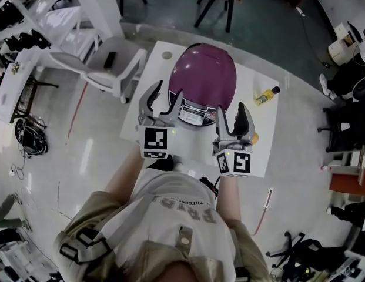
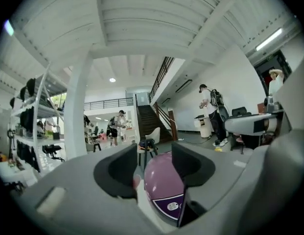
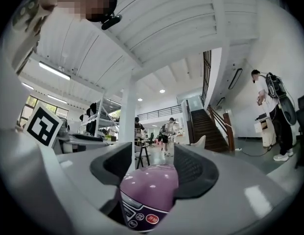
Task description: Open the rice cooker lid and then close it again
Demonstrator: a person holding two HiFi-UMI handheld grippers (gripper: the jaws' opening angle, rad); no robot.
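The cooker (image 1: 204, 78) sits shut on the bench (image 1: 261, 151), just ahead of you. Your left gripper (image 1: 163, 101) and right gripper (image 1: 232, 121) hold their jaws half-open and empty. Steady the body with one and work the lid's front catch squarely.

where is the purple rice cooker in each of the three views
Head view: rice cooker upper centre, on the white table.
Left gripper view: rice cooker low centre, seen through the gap between the jaws.
Right gripper view: rice cooker bottom centre, likewise.
Shared landmark: its dark front control panel.
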